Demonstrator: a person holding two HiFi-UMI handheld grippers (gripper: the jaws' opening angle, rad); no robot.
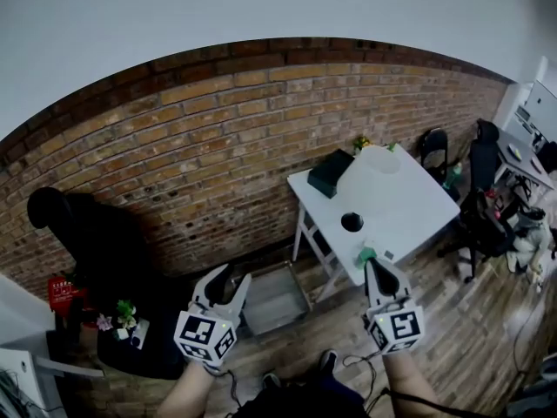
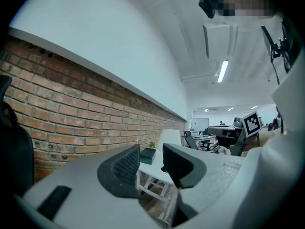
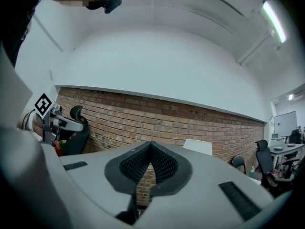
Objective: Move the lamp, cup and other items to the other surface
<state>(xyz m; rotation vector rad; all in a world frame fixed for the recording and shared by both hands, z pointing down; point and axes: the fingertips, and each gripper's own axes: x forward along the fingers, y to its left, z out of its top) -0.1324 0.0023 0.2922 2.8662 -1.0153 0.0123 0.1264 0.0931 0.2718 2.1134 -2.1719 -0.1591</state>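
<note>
Beyond the clenched right claw (image 1: 377, 270) and parted left claw (image 1: 231, 279), both empty, the lamp (image 1: 376, 165) looks light and tippy: grip beneath its shade.

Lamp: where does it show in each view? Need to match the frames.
Head view: the lamp stands on the white table, right of centre.
Left gripper view: lamp at centre, just above the gap between the jaws.
Right gripper view: lamp just right of the jaws, low.
Shared landmark: the brick wall.
</note>
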